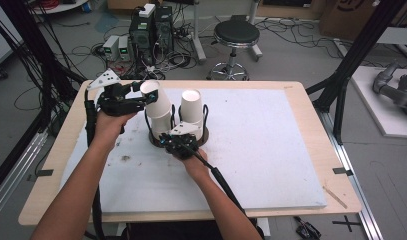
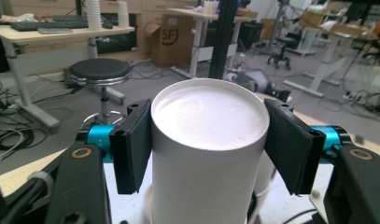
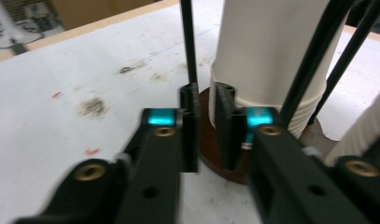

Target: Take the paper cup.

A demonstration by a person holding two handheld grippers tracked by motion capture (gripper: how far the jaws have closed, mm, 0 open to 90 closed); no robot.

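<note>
Cup (image 2: 206,154), upside down and tilted, sits clamped in my left gripper (image 1: 141,98) directly above the left post of the holder (image 1: 203,137), whose base edge my right gripper (image 3: 207,119), barely parted, straddles on the bench (image 1: 271,150).

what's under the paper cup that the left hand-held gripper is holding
Under the top cup, gripped by the left hand-held gripper, more white cups are stacked in a black wire holder on a brown base. The stack's bottom is hidden behind the right hand-held gripper.
</note>
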